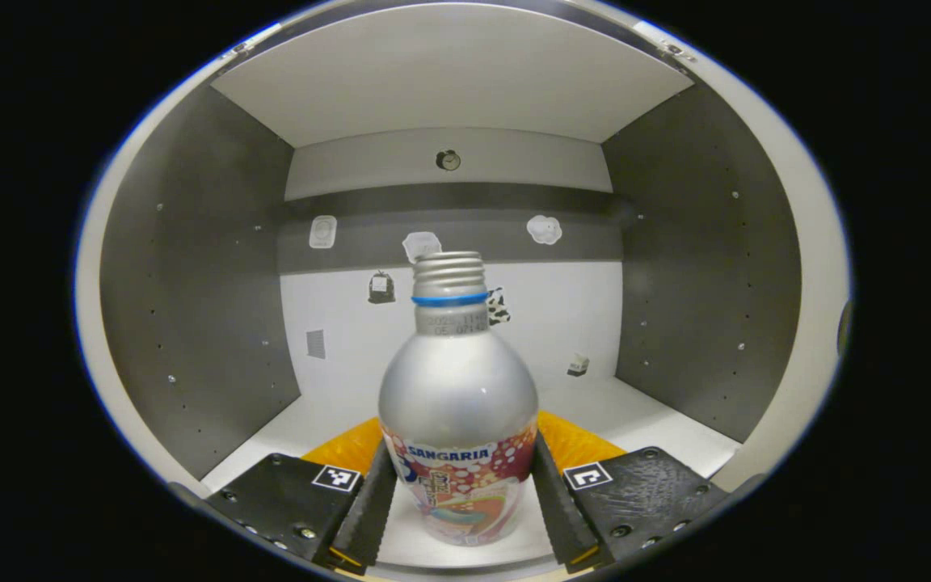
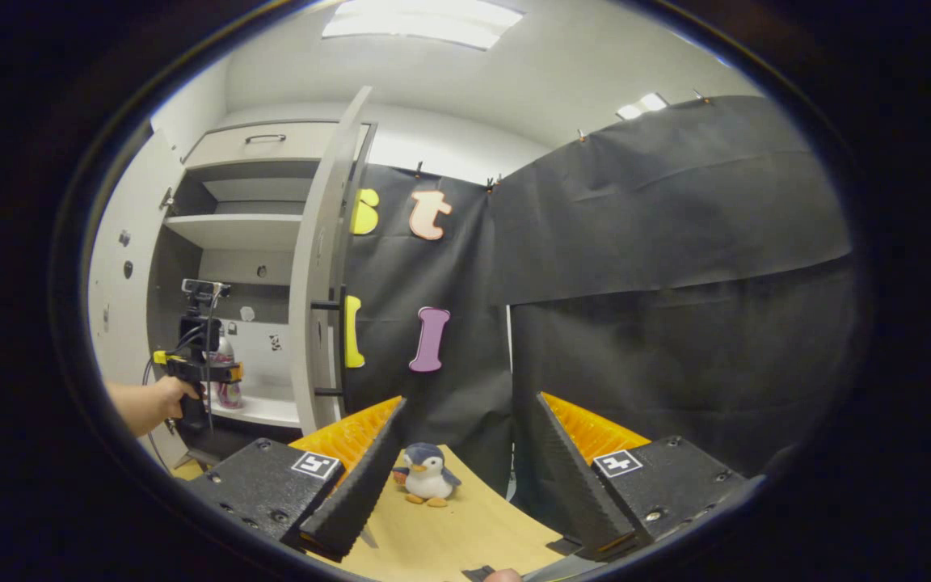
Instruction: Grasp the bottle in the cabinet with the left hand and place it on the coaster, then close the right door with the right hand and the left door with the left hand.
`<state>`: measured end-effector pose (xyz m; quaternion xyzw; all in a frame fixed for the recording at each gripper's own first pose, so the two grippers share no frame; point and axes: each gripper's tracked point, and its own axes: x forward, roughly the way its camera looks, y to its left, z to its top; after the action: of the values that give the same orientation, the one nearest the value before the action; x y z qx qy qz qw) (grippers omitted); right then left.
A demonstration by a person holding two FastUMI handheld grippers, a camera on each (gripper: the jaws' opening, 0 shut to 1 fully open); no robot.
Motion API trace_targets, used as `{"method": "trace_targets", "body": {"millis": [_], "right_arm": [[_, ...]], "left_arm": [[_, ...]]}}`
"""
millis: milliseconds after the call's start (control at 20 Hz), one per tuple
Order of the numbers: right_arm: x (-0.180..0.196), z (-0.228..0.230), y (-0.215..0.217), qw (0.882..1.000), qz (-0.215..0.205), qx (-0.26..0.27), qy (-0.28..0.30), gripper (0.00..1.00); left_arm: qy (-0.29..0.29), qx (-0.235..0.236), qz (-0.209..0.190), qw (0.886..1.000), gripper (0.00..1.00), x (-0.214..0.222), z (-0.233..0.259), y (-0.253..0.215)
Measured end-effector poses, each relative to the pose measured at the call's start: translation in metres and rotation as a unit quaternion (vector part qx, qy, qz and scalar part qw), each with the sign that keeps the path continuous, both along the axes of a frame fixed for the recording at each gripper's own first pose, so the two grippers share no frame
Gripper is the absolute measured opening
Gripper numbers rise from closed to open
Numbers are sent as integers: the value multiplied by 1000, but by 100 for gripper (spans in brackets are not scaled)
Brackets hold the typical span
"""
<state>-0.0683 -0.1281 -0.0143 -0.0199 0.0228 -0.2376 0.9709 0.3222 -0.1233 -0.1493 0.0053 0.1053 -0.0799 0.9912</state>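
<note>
Inside white-floored cabinet (image 1: 659, 420), bottle (image 1: 457, 404) upright between left gripper (image 1: 459, 505) fingers

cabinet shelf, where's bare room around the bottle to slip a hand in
The shelf floor lies bare to the bottle's left and right, out to both grey side walls, and behind it to the back panel. Tight spot: the front, where the left gripper's jaws flank the bottle.

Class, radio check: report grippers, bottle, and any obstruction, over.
Left gripper inside cabinet, fingers flanking bottle, contact unclear. Right gripper open, holding nothing, above penguin toy. Bottle upright on shelf. Right door open; nothing blocking.
</note>
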Motion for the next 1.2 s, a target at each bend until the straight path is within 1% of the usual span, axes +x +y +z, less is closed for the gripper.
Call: {"method": "trace_targets", "body": {"millis": [50,200,250,300,350,400,550,650,750,800,850,900,950,1000,1050,1100,1150,1200], "right_arm": [[0,0,0,1000,3,1,1,99],[2,-1,4,1000,17,2,2,99],[2,-1,6,1000,22,1,2,99],[2,-2,8,1000,28,1,3,99],[3,-3,10,999,33,2,4,99],[5,-4,12,999,40,4,5,99],[12,-6,19,998,61,5,9,99],[17,-7,23,997,73,5,11,99],[21,-13,29,996,87,10,19,99],[23,-16,32,995,94,11,22,99],[26,-16,35,995,100,11,24,99],[28,-18,39,994,106,11,25,99],[31,-18,42,993,112,10,27,99],[34,-20,44,993,117,10,29,99],[35,-21,46,992,121,11,31,99],[36,-24,47,992,124,12,33,99],[37,-26,50,991,127,14,35,99],[38,-28,51,991,131,16,37,99]], "left_arm": [[-3,-3,0,1000,80,-4,3,1],[-7,-11,6,1000,80,-24,14,5],[-10,-9,7,1000,76,-30,17,7],[-14,-5,8,1000,76,-36,18,10],[-20,-2,6,1000,70,-45,20,10],[-26,3,8,1000,78,-54,20,13],[-37,14,14,999,78,-81,22,19],[-55,22,21,998,70,-95,26,24],[-62,36,27,997,78,-113,21,31],[-63,39,27,997,74,-123,18,32],[-63,41,28,997,77,-132,16,33],[-64,40,28,997,78,-141,14,34],[-64,40,29,997,78,-148,12,35],[-67,42,29,996,74,-157,10,36],[-72,46,28,996,78,-164,8,37],[-73,52,29,996,77,-170,5,39],[-71,54,29,996,74,-178,1,40],[-67,53,29,996,74,-184,-5,41]]}}
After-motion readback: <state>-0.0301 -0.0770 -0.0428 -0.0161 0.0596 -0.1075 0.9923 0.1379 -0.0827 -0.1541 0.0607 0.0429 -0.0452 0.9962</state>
